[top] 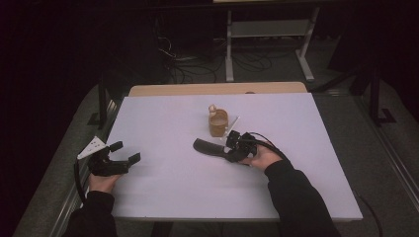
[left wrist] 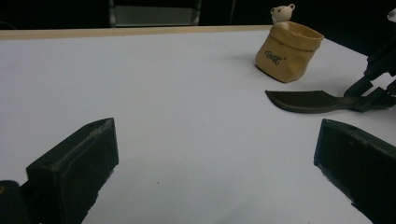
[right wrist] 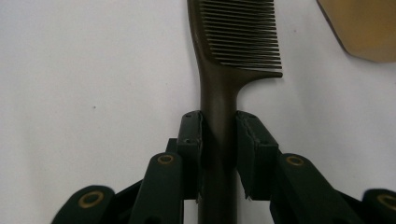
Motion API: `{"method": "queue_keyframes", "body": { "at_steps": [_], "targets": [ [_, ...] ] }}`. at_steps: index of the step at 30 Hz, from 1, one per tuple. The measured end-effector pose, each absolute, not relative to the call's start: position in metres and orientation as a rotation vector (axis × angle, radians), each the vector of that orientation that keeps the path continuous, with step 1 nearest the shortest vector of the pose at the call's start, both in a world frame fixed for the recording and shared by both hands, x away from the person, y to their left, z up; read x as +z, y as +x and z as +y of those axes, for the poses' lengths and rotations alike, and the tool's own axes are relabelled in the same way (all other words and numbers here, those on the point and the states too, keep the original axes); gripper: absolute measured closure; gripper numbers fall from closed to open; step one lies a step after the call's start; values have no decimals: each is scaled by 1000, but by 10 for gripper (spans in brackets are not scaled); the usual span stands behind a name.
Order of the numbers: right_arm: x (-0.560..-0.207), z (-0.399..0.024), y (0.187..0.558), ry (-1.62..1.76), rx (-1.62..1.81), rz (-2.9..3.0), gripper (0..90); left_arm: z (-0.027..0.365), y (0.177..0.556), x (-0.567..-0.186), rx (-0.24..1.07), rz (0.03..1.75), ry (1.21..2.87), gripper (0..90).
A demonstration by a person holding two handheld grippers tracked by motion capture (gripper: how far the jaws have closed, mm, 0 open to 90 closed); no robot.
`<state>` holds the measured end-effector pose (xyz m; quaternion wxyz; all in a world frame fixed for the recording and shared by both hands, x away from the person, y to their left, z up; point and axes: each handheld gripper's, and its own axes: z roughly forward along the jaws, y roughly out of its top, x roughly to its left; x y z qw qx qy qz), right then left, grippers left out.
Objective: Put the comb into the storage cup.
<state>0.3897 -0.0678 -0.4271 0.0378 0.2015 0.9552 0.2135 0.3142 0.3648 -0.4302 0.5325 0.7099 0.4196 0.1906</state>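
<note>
Nearest, at the table's [top: 173,197] left edge: left gripper [top: 125,152], jaws spread wide, nothing between them. Further in, near the middle: right gripper [right wrist: 219,135], clamped on the handle of a dark brown comb [right wrist: 233,51], pads pressing both sides of the narrow neck below the fine teeth. Comb lying flat on the white surface, long axis running left to right, toothed end pointing left, away from the hand. Just beyond: tan sack-shaped pot [top: 218,123] with a small bear figure.

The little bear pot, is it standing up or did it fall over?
Standing up. The bear pot sits on its base on the white table, mouth facing up, with the bear's head peeking over the rim beside the dark comb.
</note>
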Motion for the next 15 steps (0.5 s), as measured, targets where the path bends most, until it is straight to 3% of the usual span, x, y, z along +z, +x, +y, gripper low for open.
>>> {"method": "queue_keyframes", "body": {
  "at_steps": [15],
  "targets": [
    [-421,-74,387,610,659,2929,713,364,315,-431,447,1002,1697,0]
  ]
}}
